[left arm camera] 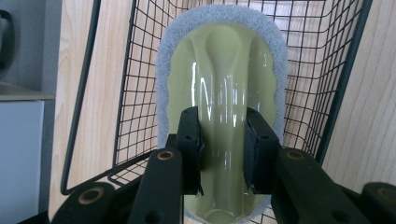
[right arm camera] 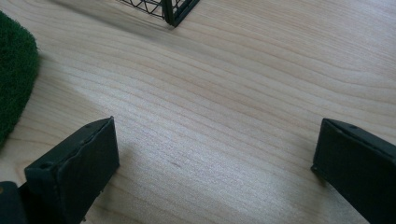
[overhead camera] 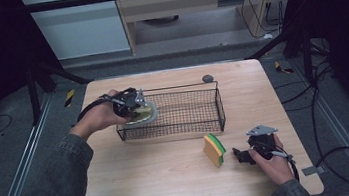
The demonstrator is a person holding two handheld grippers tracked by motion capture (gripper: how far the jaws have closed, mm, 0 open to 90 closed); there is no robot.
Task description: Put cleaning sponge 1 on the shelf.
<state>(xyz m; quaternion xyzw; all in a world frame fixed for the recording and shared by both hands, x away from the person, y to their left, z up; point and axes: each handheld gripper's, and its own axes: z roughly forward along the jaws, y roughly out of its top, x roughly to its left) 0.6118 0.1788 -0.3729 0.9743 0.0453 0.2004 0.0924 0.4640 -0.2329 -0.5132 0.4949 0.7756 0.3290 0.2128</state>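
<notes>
The wooden bench point(overhead camera: 172, 179) fills most of the high view, with grey floor on both sides. On its far half sits the black wire basket point(overhead camera: 189, 107), long side running left to right, nothing touching it on the right. A small dark round object point(overhead camera: 207, 78) lies on the bench just behind the basket's far right corner; what it is I cannot tell.

Your left hand point(overhead camera: 96, 116) holds the left tongs point(overhead camera: 138, 106) at the basket's left end. In the left gripper view those left tongs point(left arm camera: 223, 149) are pinching the raised glossy handle of a pale green scrubbing brush with a grey pad point(left arm camera: 222, 93), one jaw pressed on each side of the handle ridge. The brush point(overhead camera: 145, 112) sits at the basket's left end, over the wire mesh point(left arm camera: 317, 56).

A yellow and green sponge point(overhead camera: 214, 149) stands on edge in front of the basket, near its right corner.

Your right hand point(overhead camera: 271, 162) rests the right tongs point(overhead camera: 240, 154) on the bench just right of the sponge. In the right gripper view the right tongs point(right arm camera: 215, 154) are spread wide with bare wood between the jaws; the sponge's green face point(right arm camera: 14, 70) lies apart at the left.
</notes>
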